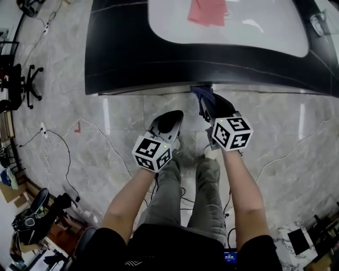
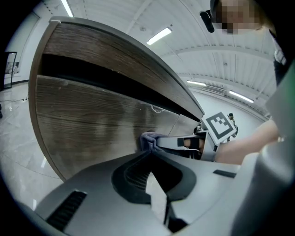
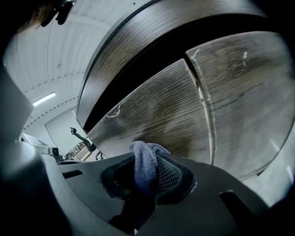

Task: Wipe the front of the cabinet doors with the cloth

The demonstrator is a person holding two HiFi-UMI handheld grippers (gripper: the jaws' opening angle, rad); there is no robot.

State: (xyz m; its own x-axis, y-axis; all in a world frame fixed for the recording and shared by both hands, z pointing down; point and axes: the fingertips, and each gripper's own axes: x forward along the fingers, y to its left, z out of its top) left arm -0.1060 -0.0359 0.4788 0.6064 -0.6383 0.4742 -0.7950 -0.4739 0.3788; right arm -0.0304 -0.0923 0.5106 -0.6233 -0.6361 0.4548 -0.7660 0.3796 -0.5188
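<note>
A dark blue cloth (image 3: 145, 167) is pinched in my right gripper (image 3: 147, 156), and its bunched end presses on the wood-grain cabinet door (image 3: 152, 115). From the head view, the right gripper (image 1: 207, 101) reaches under the dark cabinet top's edge (image 1: 159, 69) with the cloth (image 1: 202, 93) at its tip. My left gripper (image 1: 170, 118) hangs lower left of it, shut and holding nothing. In the left gripper view, its jaws (image 2: 148, 156) meet just below the cloth (image 2: 149, 139), facing the door (image 2: 92, 124).
A second door (image 3: 244, 87) lies right of a narrow seam (image 3: 203, 110). A pink cloth (image 1: 207, 11) rests on the white countertop (image 1: 265, 26). Cables (image 1: 69, 153) trail over the marble floor; office chairs (image 1: 21, 87) stand at the left. The person's legs (image 1: 183, 196) are below.
</note>
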